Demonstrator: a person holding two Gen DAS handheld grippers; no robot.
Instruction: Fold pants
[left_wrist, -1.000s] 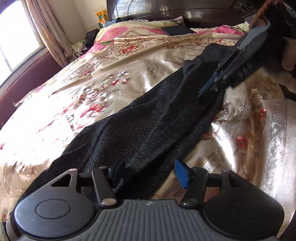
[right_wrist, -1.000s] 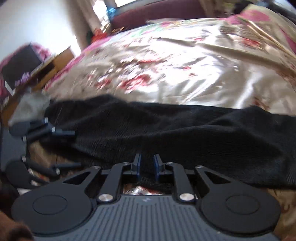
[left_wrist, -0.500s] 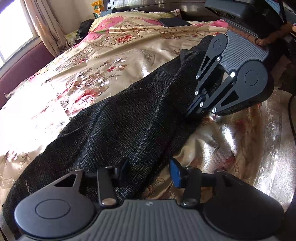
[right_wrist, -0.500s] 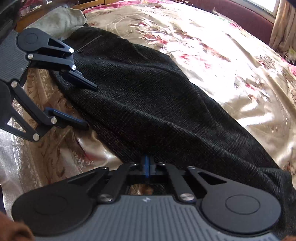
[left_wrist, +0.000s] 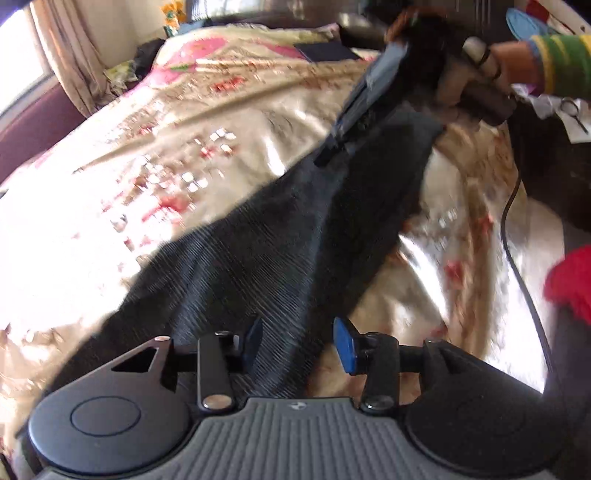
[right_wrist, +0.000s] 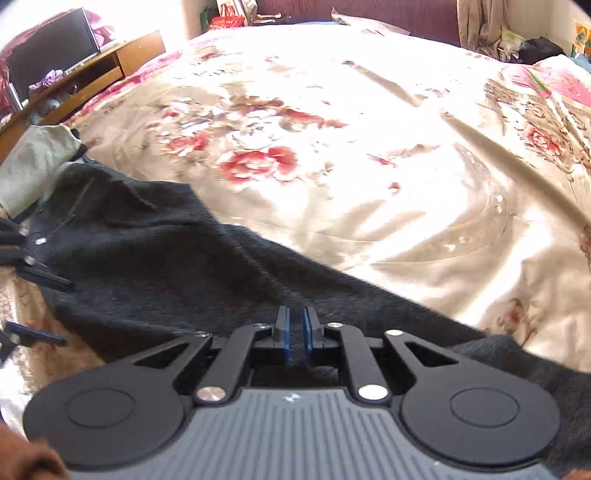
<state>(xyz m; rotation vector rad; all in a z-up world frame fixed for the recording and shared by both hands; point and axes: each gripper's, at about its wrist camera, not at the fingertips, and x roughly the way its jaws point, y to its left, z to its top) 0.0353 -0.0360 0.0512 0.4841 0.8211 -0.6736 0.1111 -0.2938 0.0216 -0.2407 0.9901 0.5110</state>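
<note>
Dark grey pants (left_wrist: 280, 236) lie stretched along the near edge of a floral bed. My left gripper (left_wrist: 297, 341) is open, its jaws on either side of the pants' edge near the waist end. My right gripper (right_wrist: 295, 334) is shut on the pants (right_wrist: 166, 254) at the leg end and lifts the cloth off the bed; in the left wrist view it (left_wrist: 332, 151) pulls the far end up. The left gripper's fingers (right_wrist: 40, 278) show at the left edge of the right wrist view, by the waistband.
The bedspread (right_wrist: 332, 147) is cream satin with red flowers. A pillow (left_wrist: 229, 55) and a dark folded item (left_wrist: 325, 51) lie near the headboard. A wooden desk (right_wrist: 92, 70) stands beyond the bed. A light grey cloth (right_wrist: 33, 162) lies by the waistband. A cable (left_wrist: 517, 236) hangs at right.
My right gripper has lifted the leg end of the pants off the bed and swung its view across the bed. The left gripper has stayed open at the waist end.
</note>
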